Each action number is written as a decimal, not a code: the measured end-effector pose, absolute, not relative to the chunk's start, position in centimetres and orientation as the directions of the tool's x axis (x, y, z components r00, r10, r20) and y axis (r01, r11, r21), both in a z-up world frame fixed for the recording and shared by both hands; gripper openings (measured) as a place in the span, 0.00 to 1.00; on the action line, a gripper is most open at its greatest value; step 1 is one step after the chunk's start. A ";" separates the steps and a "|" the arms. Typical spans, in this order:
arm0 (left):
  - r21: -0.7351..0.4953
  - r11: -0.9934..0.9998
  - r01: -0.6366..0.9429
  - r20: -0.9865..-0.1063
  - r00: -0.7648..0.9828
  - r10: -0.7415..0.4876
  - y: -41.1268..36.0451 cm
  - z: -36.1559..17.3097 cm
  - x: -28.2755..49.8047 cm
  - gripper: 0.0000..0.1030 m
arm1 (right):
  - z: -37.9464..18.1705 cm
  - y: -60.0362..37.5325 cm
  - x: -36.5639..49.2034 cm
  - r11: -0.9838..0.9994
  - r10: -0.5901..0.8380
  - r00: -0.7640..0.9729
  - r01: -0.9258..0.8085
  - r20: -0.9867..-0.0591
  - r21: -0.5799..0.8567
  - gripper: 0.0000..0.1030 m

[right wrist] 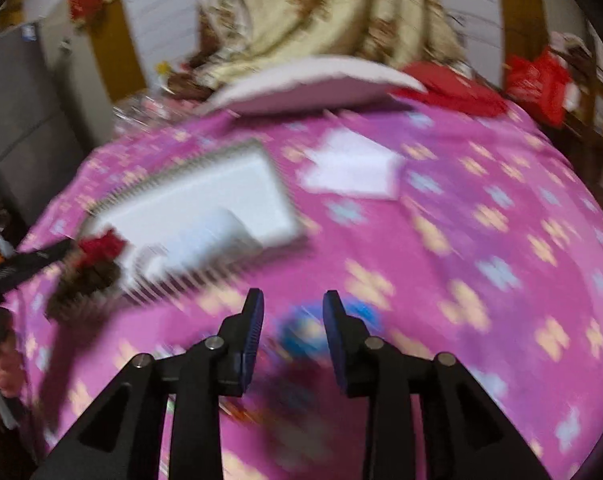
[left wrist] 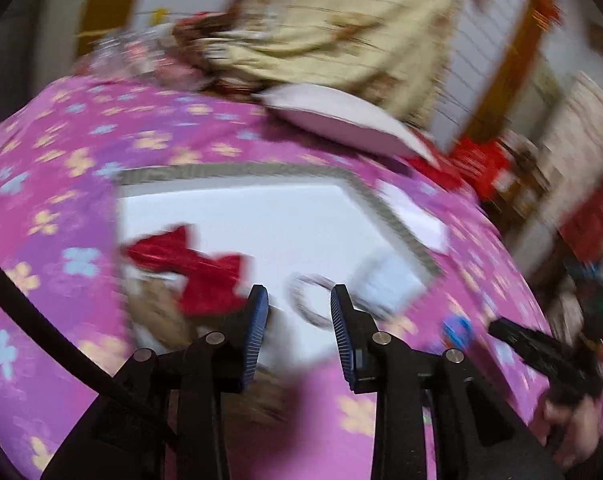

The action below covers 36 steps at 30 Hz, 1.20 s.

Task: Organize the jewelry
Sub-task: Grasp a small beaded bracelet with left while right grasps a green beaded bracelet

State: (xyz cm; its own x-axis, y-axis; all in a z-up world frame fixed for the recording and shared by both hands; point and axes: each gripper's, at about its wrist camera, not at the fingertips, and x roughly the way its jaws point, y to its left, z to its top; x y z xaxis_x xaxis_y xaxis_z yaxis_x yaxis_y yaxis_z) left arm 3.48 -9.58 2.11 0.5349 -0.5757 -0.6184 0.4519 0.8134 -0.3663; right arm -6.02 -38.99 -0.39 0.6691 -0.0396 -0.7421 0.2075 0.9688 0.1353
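Note:
Both views are blurred by motion. A white tray [left wrist: 229,216] with a ridged rim lies on the pink flowered bedspread [left wrist: 61,152]. On it lie a red cloth pouch [left wrist: 197,268], a ring-shaped bracelet [left wrist: 311,304] and a small white box [left wrist: 385,280]. My left gripper [left wrist: 299,300] is open and empty, just above the bracelet. My right gripper [right wrist: 293,304] is open and empty over a blue object [right wrist: 309,328] on the bedspread, right of the tray [right wrist: 237,184]. The right gripper also shows in the left wrist view [left wrist: 541,348].
A white pillow [left wrist: 341,120] and a beige patterned blanket [left wrist: 341,24] lie at the far side of the bed. A white paper [right wrist: 353,168] lies beyond the tray. Red bags [right wrist: 537,80] sit at the right. A brown object [right wrist: 85,284] lies by the tray's left end.

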 end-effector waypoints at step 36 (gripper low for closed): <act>-0.269 0.736 0.621 -0.653 0.444 -0.614 -13.5 1.4 -1.1 0.00 | -3.2 -31.5 -12.2 0.933 0.335 0.490 -0.290 -0.805 0.213 0.41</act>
